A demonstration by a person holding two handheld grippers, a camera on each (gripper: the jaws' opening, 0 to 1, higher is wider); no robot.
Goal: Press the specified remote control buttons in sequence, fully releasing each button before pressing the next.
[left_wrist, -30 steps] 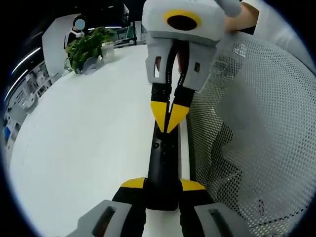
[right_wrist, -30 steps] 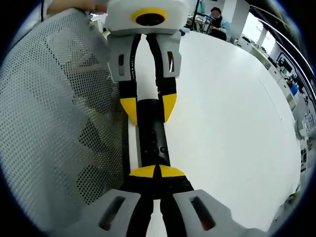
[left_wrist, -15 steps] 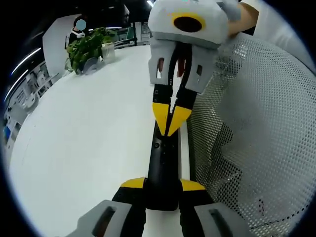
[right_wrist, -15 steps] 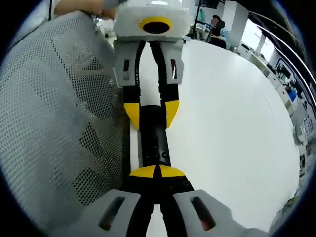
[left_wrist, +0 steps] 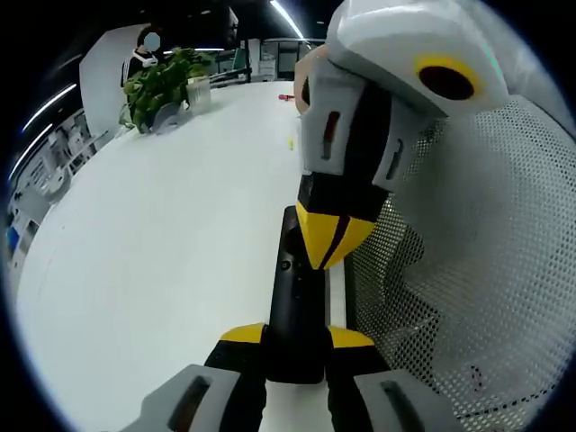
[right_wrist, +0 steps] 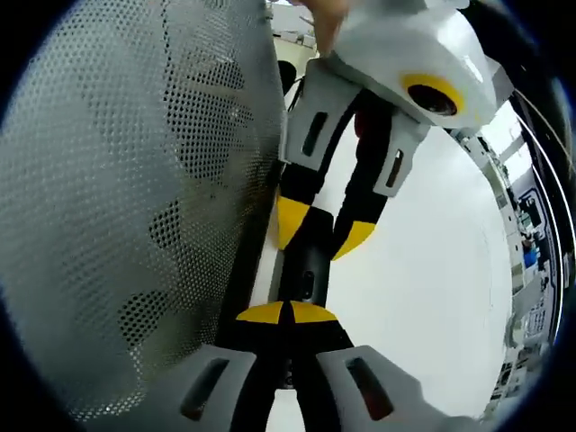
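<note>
Slim black plastic remote control (left_wrist: 295,306): stiff, light, probably slippery (best clamped across its sides). Pinched by left gripper (left_wrist: 296,337); right gripper (right_wrist: 285,313) pressed together.

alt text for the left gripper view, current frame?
The left hand-held gripper clamps the near end of a black remote control lying on a white table, while the right hand-held gripper, jaws closed, points its yellow tips down onto the remote's far half. A white perforated mesh surface stands alongside on the right, and a leafy plant sits at the table's far edge.
</note>
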